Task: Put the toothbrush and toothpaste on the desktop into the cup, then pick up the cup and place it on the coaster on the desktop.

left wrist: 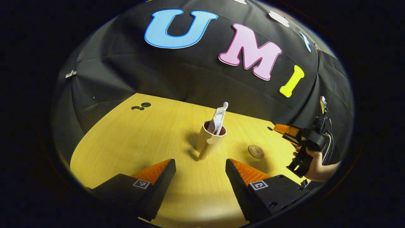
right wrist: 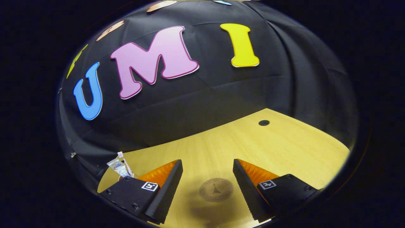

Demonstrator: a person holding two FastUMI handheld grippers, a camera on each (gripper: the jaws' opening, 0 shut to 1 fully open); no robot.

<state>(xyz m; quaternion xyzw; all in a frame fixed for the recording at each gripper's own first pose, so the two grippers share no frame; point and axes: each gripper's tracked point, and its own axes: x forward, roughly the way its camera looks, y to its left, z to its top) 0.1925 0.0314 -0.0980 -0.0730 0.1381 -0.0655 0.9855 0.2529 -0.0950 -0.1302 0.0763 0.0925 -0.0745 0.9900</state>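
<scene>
Beige cup (left wrist: 211,138) held toothbrush (left wrist: 225,105) and toothpaste (left wrist: 218,118), upright, ahead of my released left tool (left wrist: 200,169); right tool (right wrist: 207,172) released over coaster (right wrist: 216,189).

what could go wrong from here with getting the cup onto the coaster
The toothbrush and toothpaste stand tall and lean to one side of the cup, so a jolt on lifting might tip it or spill them. The left gripper is open in front of the cup's handle; an off-centre grip could twist it. The right gripper hangs over the coaster and might block the landing spot.
</scene>
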